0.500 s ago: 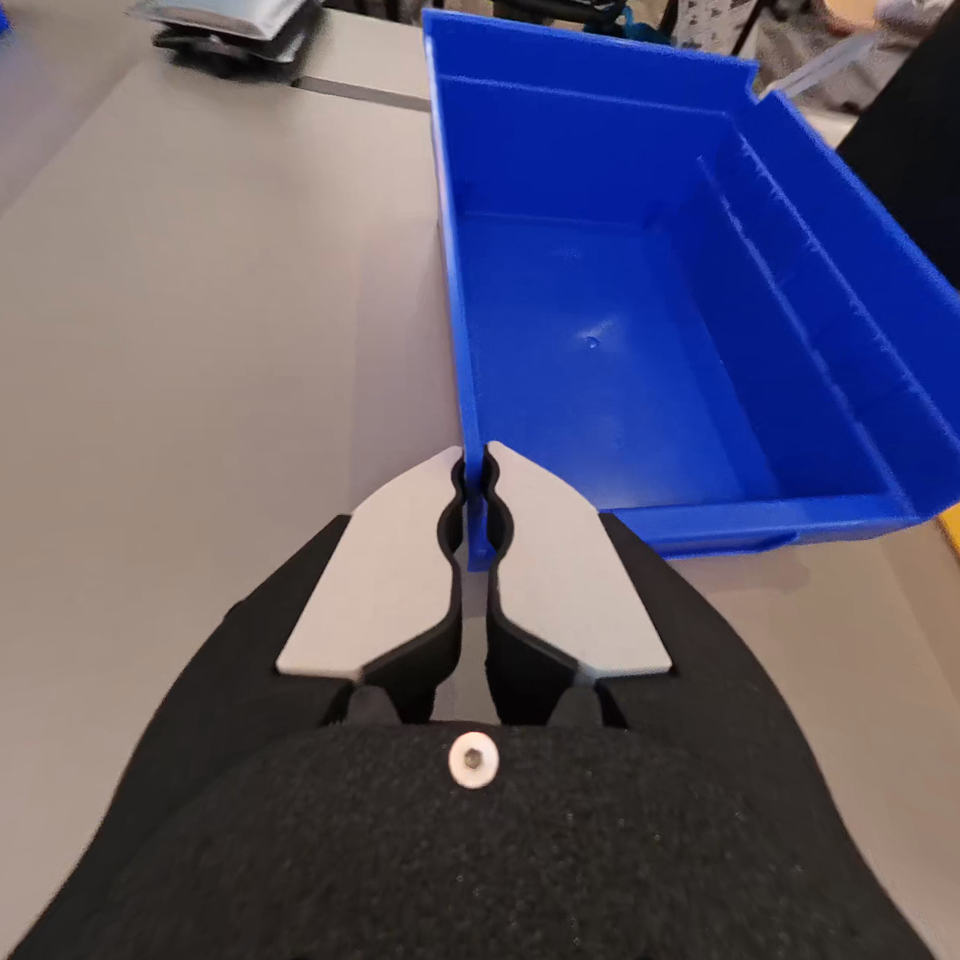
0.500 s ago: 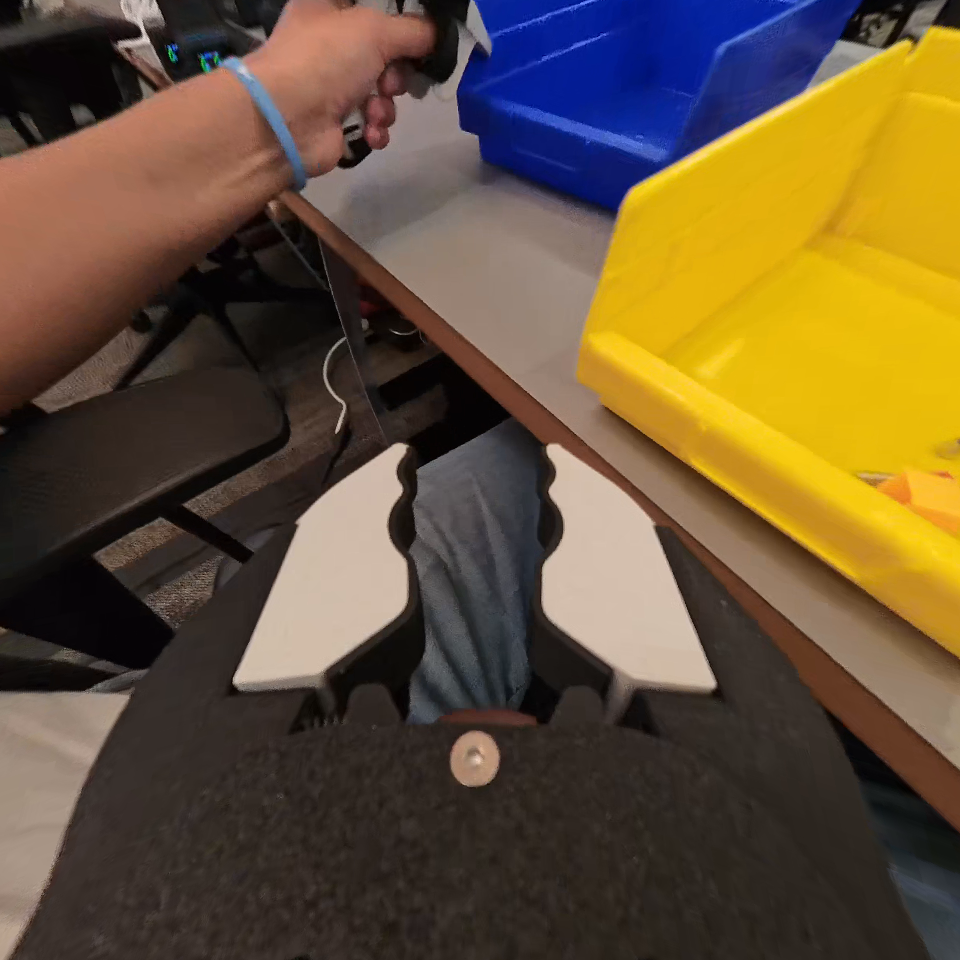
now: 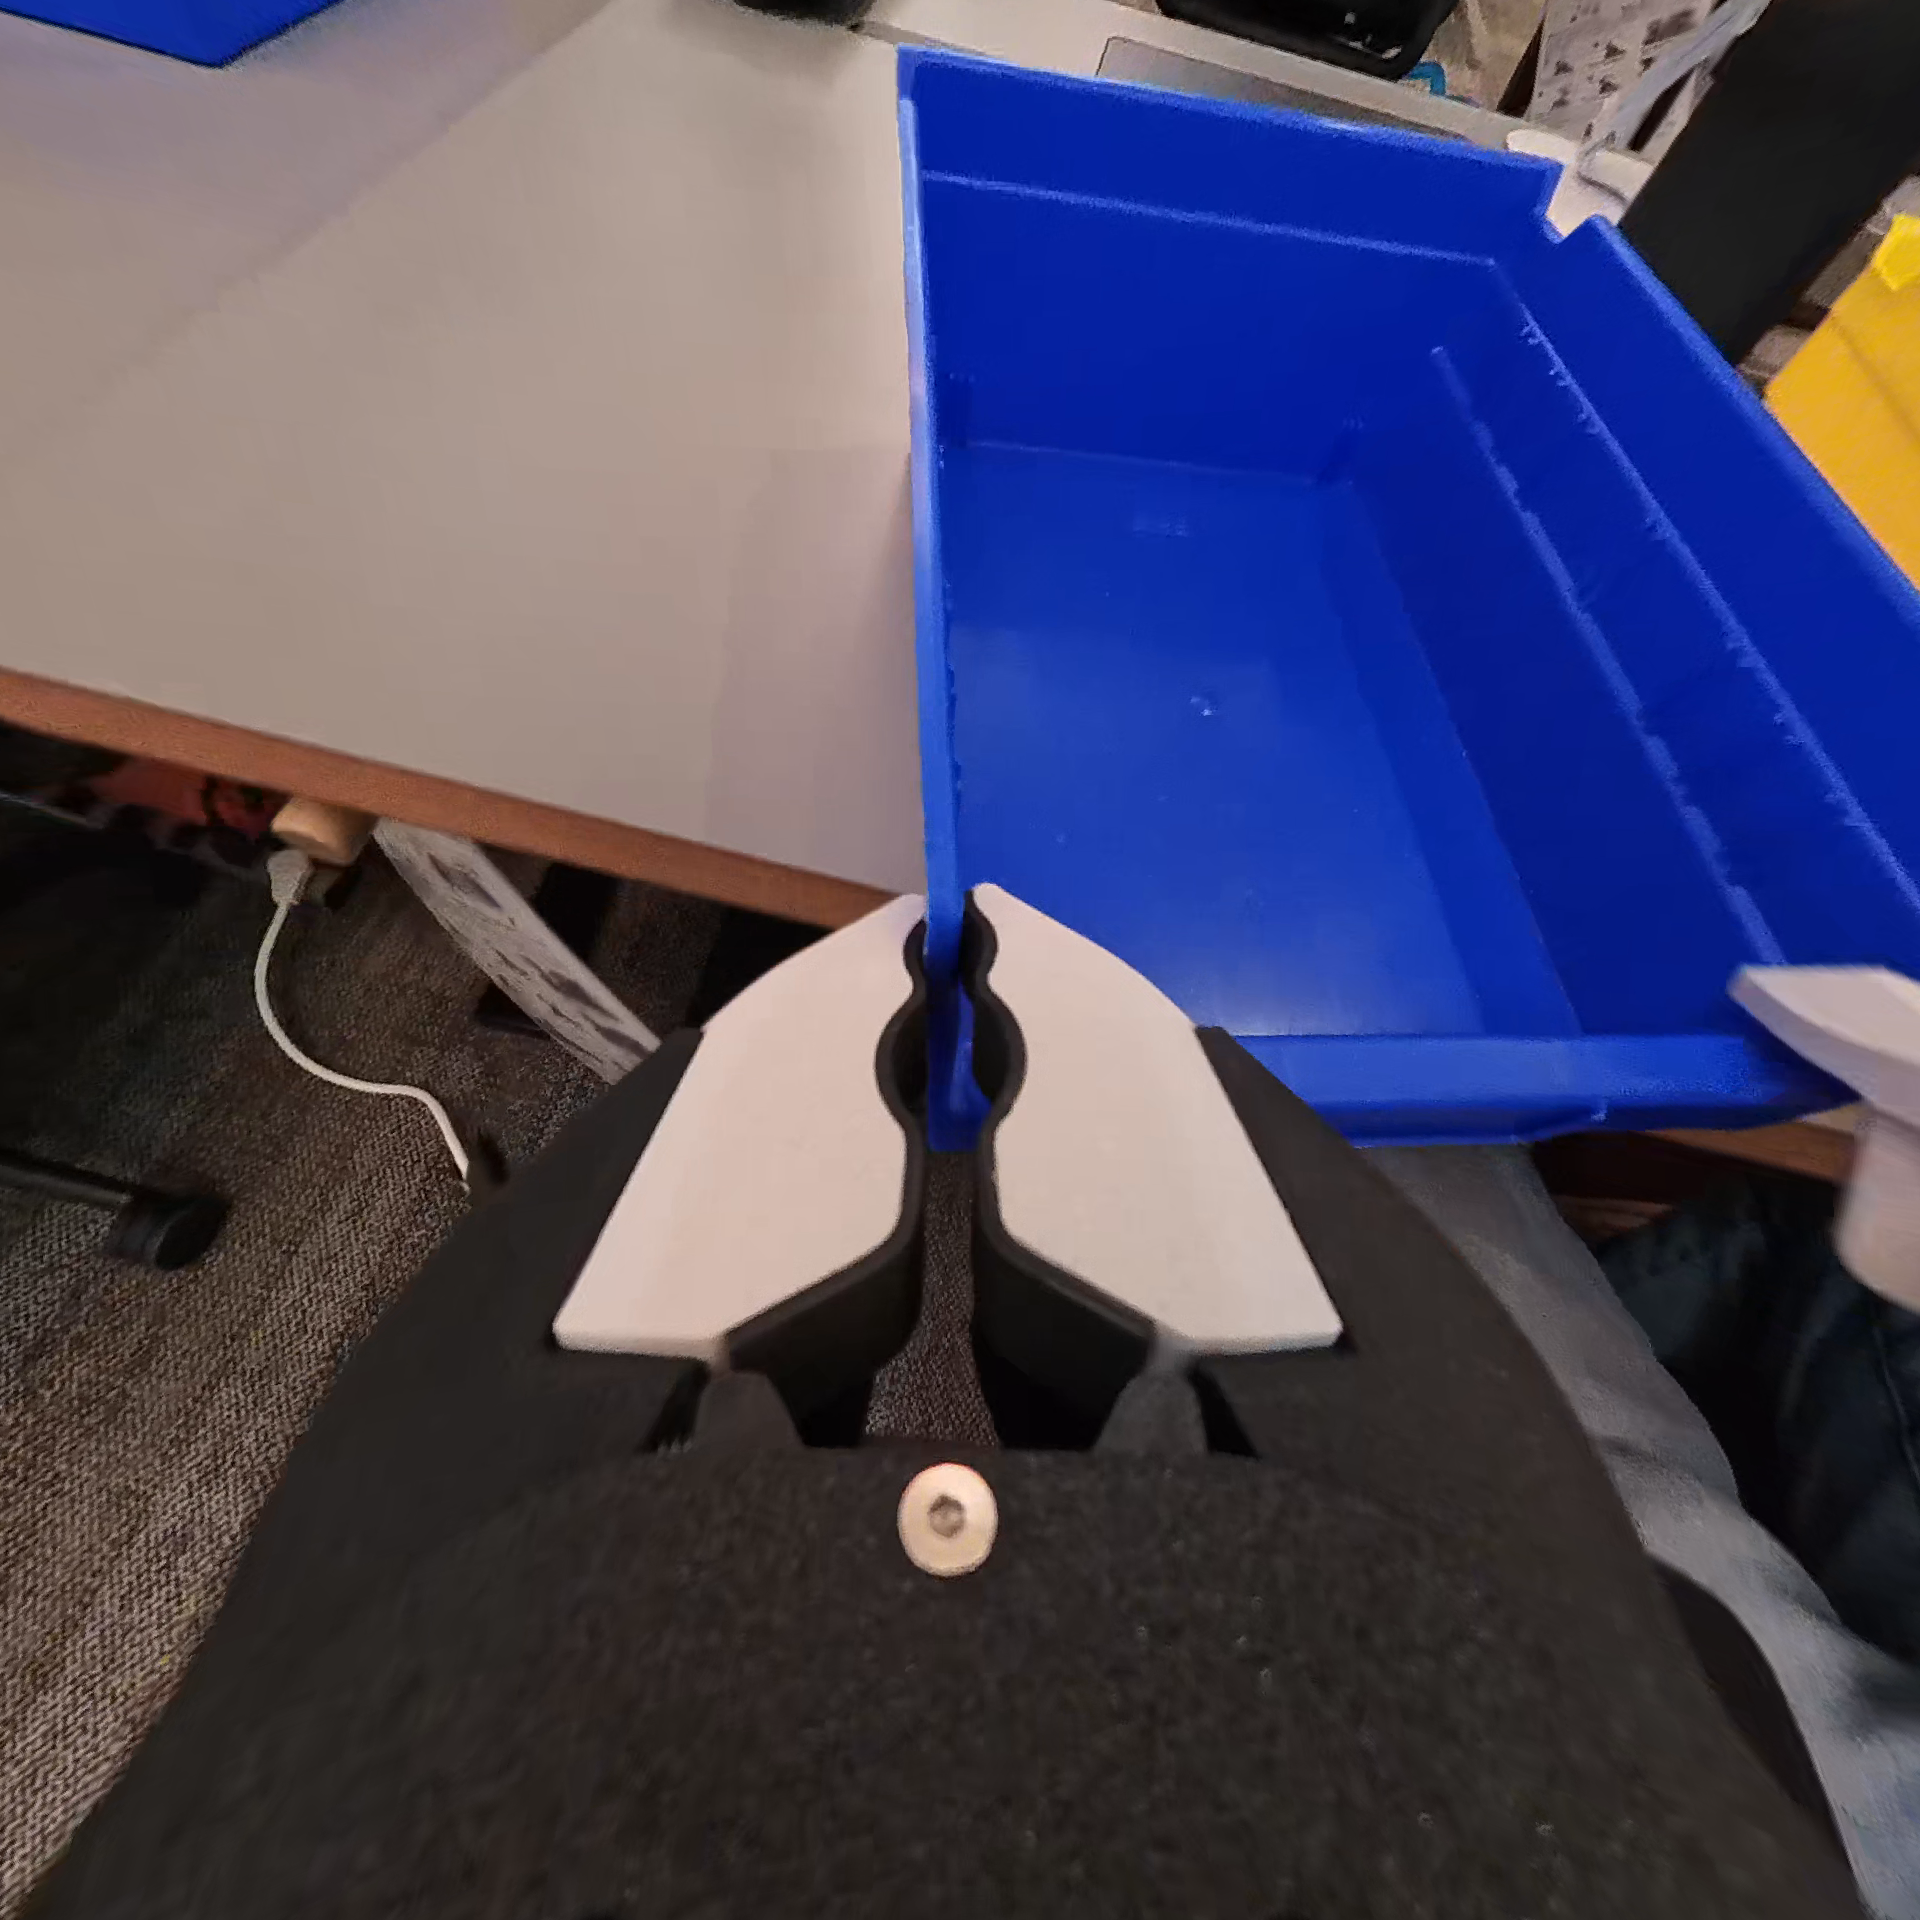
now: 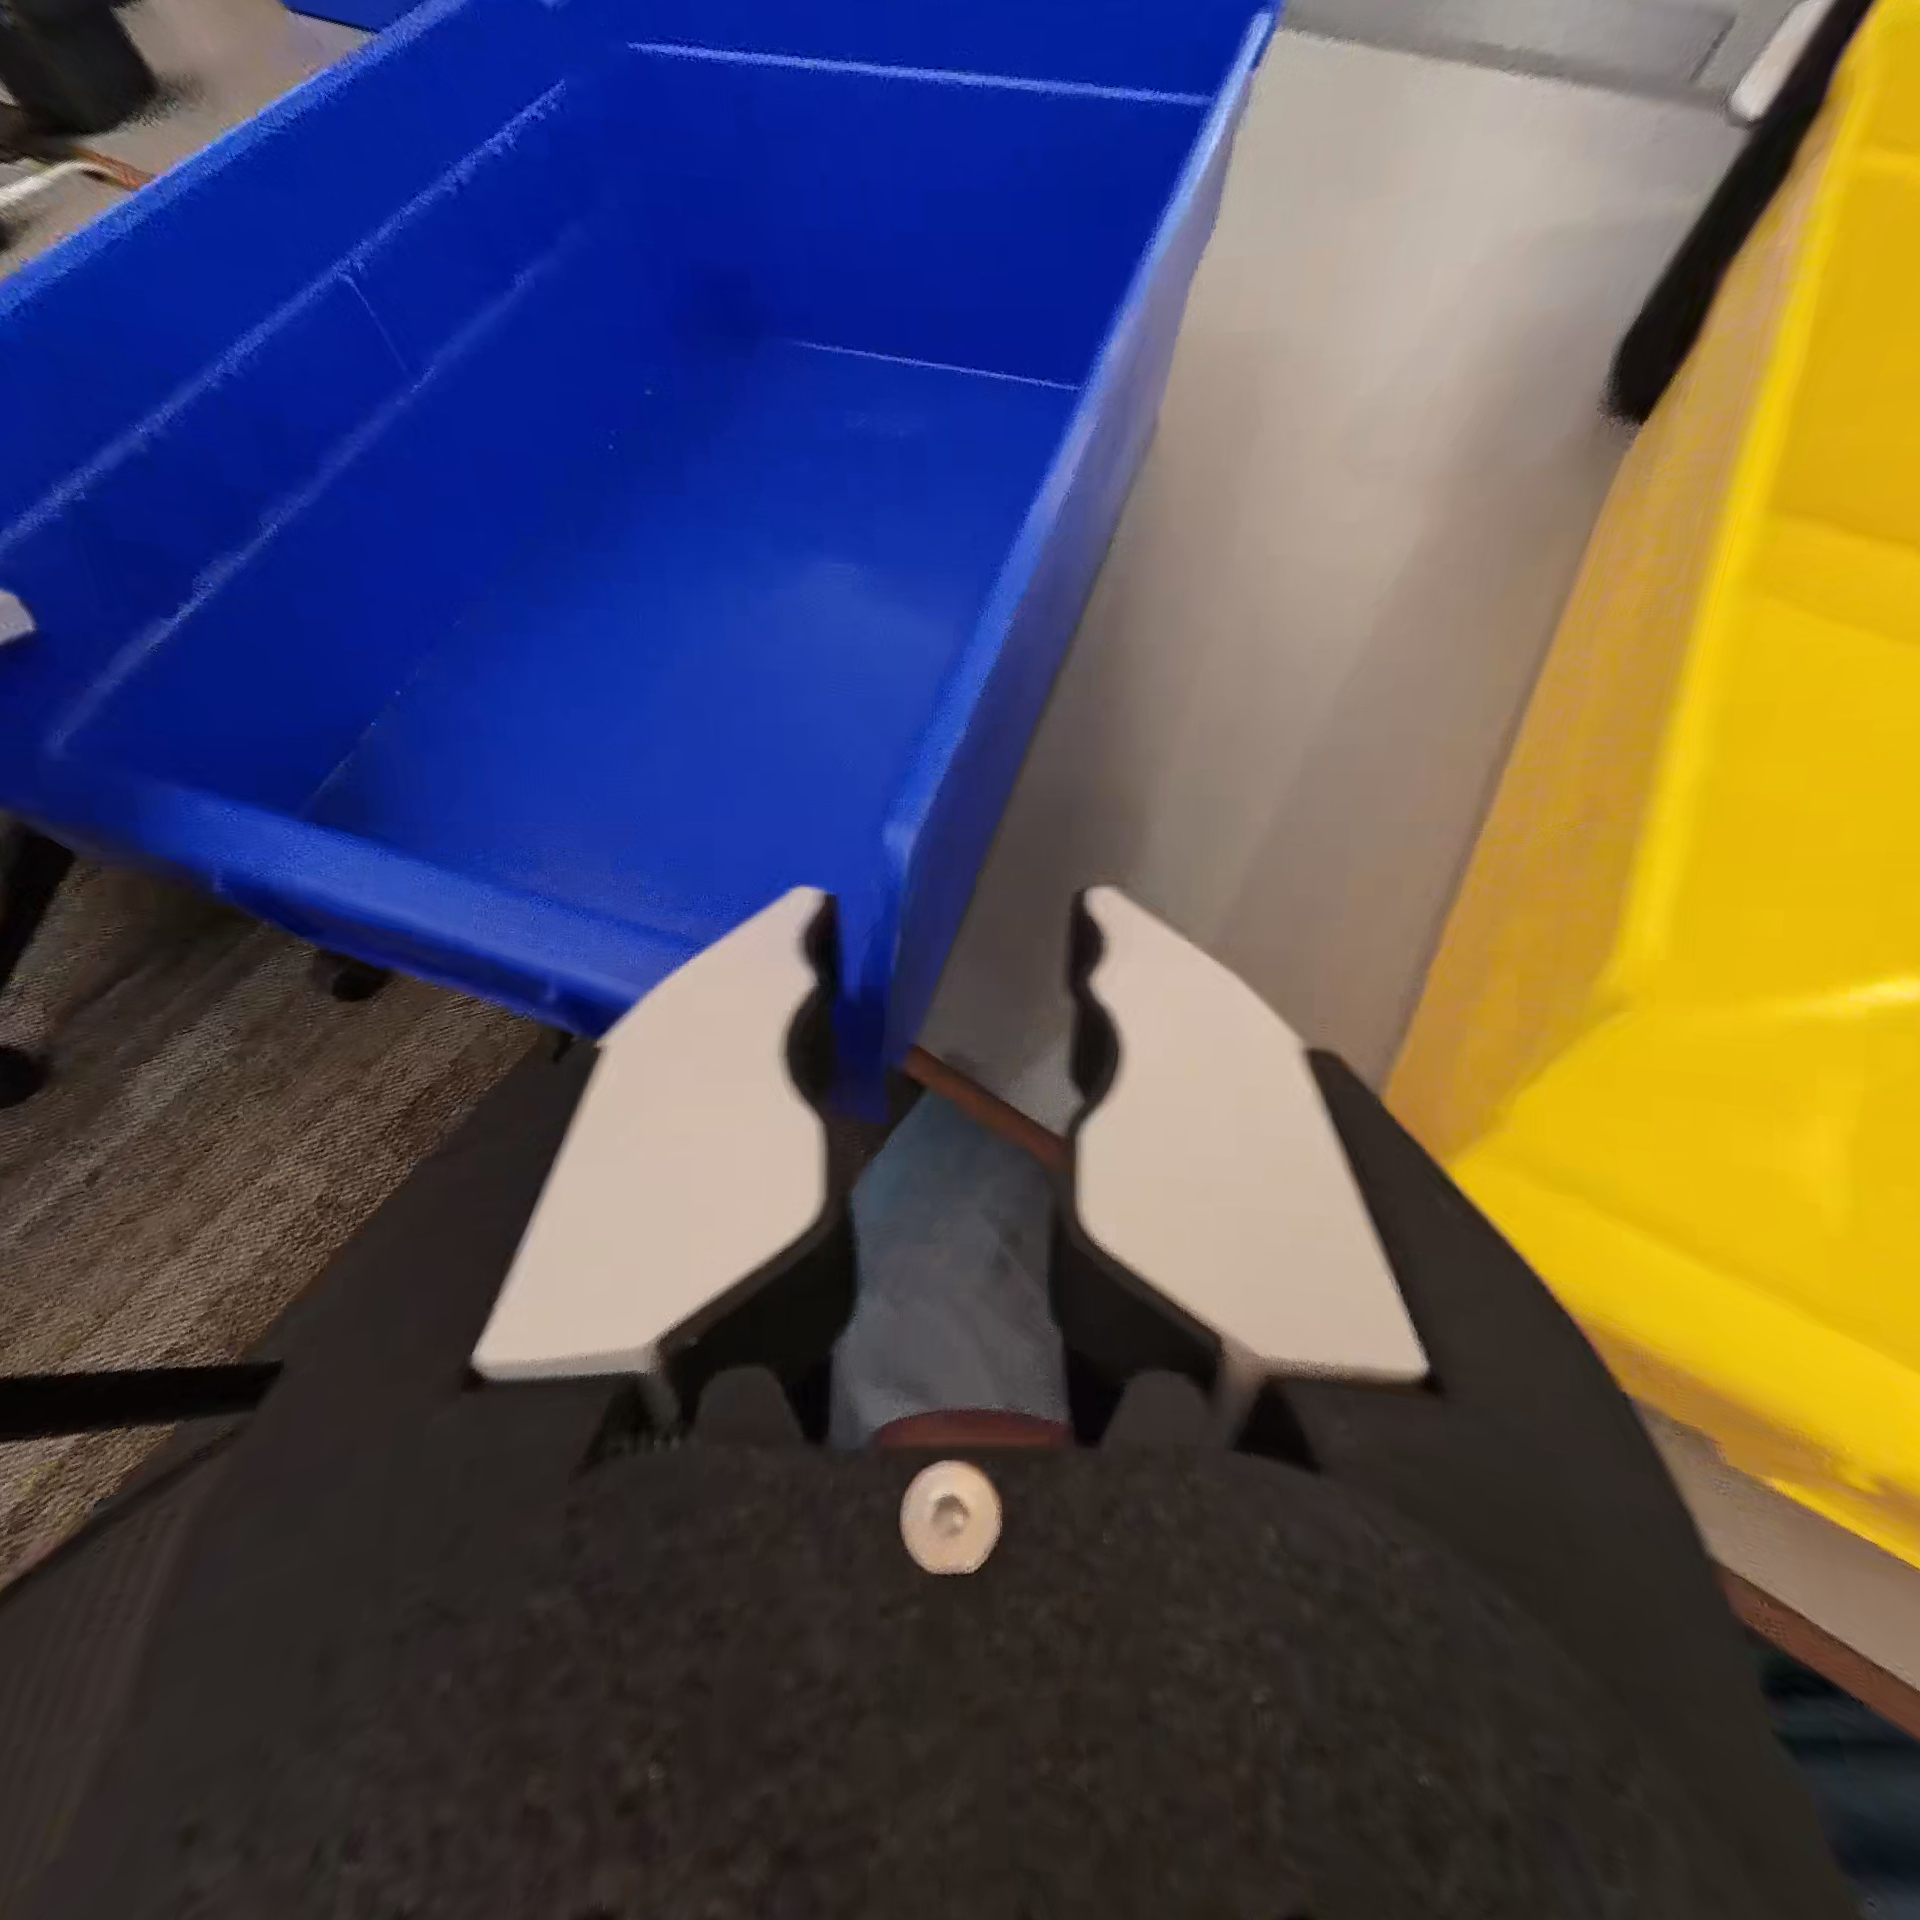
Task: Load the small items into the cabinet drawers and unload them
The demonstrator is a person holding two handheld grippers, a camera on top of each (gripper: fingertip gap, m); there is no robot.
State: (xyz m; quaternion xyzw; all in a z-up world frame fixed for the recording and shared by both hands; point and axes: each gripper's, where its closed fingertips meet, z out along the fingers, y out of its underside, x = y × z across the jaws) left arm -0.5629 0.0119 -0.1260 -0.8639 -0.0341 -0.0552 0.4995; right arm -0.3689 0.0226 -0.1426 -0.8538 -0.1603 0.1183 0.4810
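An empty blue bin (image 3: pixel 1247 727) lies on the grey table (image 3: pixel 468 468), its near end hanging over the table's front edge. My left gripper (image 3: pixel 948 914) is shut on the bin's left wall at the near corner. In the right wrist view my right gripper (image 4: pixel 956 914) is open, and the near corner of the bin's (image 4: pixel 675 520) right wall stands between its fingers, close against the left finger. One right gripper finger (image 3: pixel 1829 1018) shows at the bin's near right corner in the left wrist view. No small items are in view.
A yellow bin (image 4: pixel 1714 727) stands right of the blue bin, with a strip of bare table (image 4: pixel 1299 520) between them. Below the table edge are carpet, a white cable (image 3: pixel 343 1070) and a person's leg in jeans (image 4: pixel 945 1278). A flat blue thing (image 3: pixel 187 21) lies far left. Some 20 cm of space lies between my two pairs of fingers.
The blue bin has come toward me in the left gripper and now overhangs the table edge. The right gripper has risen from below the table edge to the bin's right near corner, still open.
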